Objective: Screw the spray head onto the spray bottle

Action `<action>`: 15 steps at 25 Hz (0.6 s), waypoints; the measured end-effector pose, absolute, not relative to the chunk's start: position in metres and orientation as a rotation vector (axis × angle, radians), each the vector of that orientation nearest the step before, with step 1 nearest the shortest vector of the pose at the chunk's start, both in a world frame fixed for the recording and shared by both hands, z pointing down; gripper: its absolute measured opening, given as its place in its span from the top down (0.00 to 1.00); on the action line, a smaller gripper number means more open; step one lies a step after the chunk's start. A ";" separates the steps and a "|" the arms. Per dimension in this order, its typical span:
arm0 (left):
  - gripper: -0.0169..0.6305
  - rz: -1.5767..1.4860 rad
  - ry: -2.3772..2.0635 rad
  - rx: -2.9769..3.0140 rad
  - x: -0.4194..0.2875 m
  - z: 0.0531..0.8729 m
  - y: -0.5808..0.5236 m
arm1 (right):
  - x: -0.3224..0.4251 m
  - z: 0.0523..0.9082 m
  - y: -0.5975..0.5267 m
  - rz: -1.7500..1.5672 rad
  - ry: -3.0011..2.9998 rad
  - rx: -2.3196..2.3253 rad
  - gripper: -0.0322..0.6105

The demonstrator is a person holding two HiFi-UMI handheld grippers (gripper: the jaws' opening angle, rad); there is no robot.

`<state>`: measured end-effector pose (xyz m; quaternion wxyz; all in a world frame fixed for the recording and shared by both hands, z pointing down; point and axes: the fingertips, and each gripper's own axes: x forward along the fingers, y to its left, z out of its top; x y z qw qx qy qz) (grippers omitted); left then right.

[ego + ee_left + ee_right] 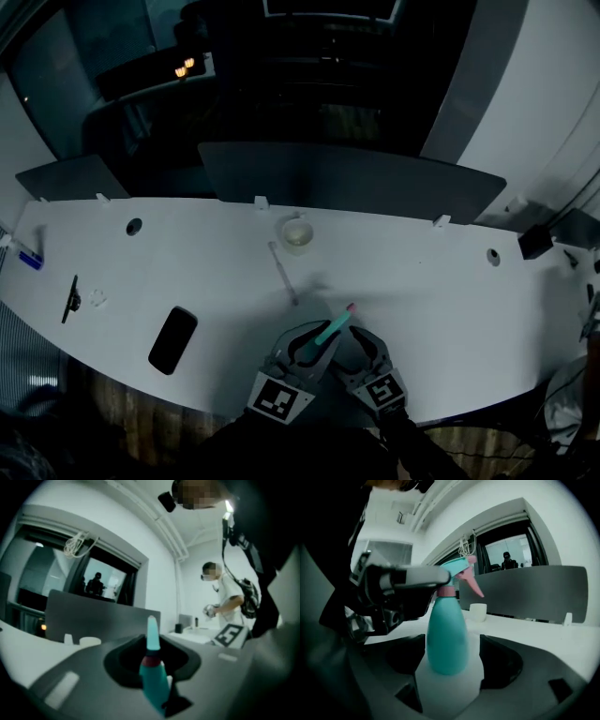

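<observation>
Over the dim white worktop (422,281), your left claw (152,663) pinches the spray head (458,565) seated on the bottle (446,634); your right claw (452,653) gapes around it, not yet gripping. Next, probably: clamp and twist.

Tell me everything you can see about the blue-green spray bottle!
The spray bottle is blue-green and looks like smooth plastic, with a rounded, egg-shaped body. On top are a pink collar, a pink trigger and a blue-green spray head. It stands upright over the white table, near the person's edge. The left claw is shut on the spray head. The body sits between the jaws of the right claw; whether they squeeze it, I can't tell.
</observation>
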<state>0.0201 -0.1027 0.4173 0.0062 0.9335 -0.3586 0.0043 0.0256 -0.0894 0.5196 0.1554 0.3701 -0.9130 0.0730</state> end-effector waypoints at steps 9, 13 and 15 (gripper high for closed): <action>0.83 -0.037 -0.965 2.924 0.025 0.415 -0.097 | 0.008 0.526 -0.097 0.087 -2.644 0.956 0.42; 0.83 0.158 -0.468 3.046 0.021 0.425 -0.078 | 0.001 0.532 -0.079 0.000 -2.712 0.431 0.42; 0.83 0.255 -0.249 3.078 0.020 0.429 -0.067 | -0.002 0.533 -0.067 -0.021 -2.702 0.171 0.42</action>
